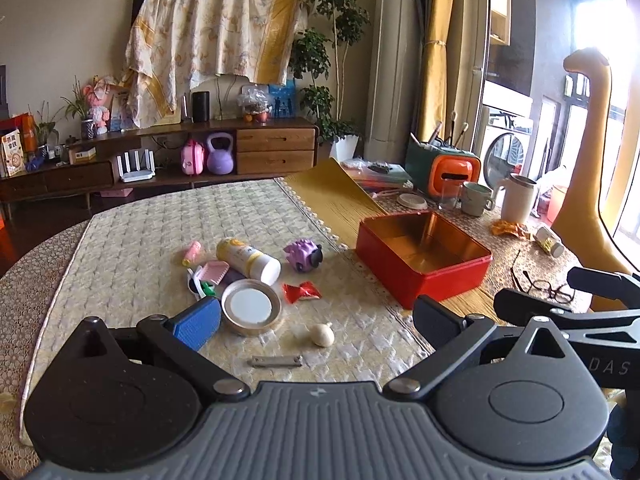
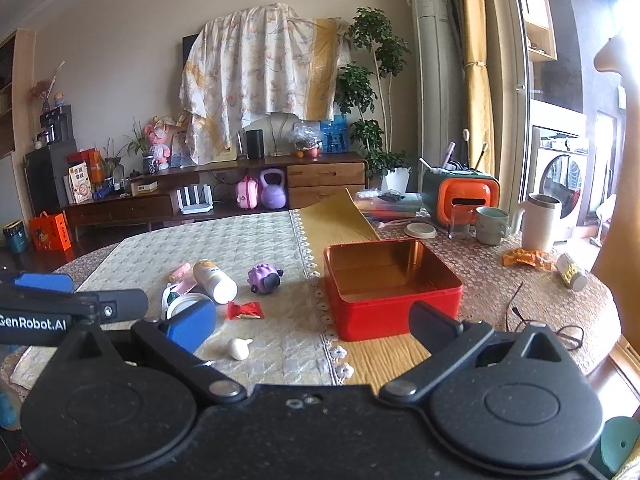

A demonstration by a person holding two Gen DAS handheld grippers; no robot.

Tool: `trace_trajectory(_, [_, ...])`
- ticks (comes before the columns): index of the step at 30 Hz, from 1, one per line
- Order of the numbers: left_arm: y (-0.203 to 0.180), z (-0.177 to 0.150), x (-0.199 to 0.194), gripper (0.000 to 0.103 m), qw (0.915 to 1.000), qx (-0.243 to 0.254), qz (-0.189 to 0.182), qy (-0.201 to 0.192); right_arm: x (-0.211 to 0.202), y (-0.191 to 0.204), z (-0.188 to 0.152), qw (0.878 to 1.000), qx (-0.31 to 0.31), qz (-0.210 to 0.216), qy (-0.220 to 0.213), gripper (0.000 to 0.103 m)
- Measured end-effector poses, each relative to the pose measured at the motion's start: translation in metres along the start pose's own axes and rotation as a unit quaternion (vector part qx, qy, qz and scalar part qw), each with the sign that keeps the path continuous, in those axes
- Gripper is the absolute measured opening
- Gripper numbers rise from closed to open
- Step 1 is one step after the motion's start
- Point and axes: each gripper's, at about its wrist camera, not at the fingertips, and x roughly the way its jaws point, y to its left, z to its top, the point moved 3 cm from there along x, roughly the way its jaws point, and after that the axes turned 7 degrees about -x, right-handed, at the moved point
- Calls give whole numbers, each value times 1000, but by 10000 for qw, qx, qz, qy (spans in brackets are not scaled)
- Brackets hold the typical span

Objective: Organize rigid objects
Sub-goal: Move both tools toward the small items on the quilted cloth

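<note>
Left gripper [image 1: 316,320] agape, glossy rectangular red tin [image 1: 424,258]

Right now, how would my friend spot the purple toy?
Find the red tin on the table. Left of it, on the pale quilted cloth, sits the purple toy. It is the only purple, spiky thing, lying between the white bottle and the tin.

A lived-in home — a living room with a dining table. Ahead of the grippers, a low wooden TV console [image 2: 224,196] runs along the far wall, its screen draped with a floral sheet [image 2: 260,64]; a potted tree [image 2: 372,92] and floor-standing air conditioner [image 2: 432,80] stand to its right. Further right, behind yellow curtains [image 2: 476,80], sits a washing machine [image 2: 560,176] — mugs [image 2: 490,220] crowd the table.
</note>
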Motion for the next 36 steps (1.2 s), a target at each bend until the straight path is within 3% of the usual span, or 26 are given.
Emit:
trace_trajectory(29, [11, 17, 49, 103, 9988, -248, 269, 313, 51, -8, 19, 9988, 195, 373, 249, 103])
trace_trajectory(36, [35, 12, 74, 103, 9972, -346, 298, 595, 69, -11, 17, 9975, 170, 499, 462, 103])
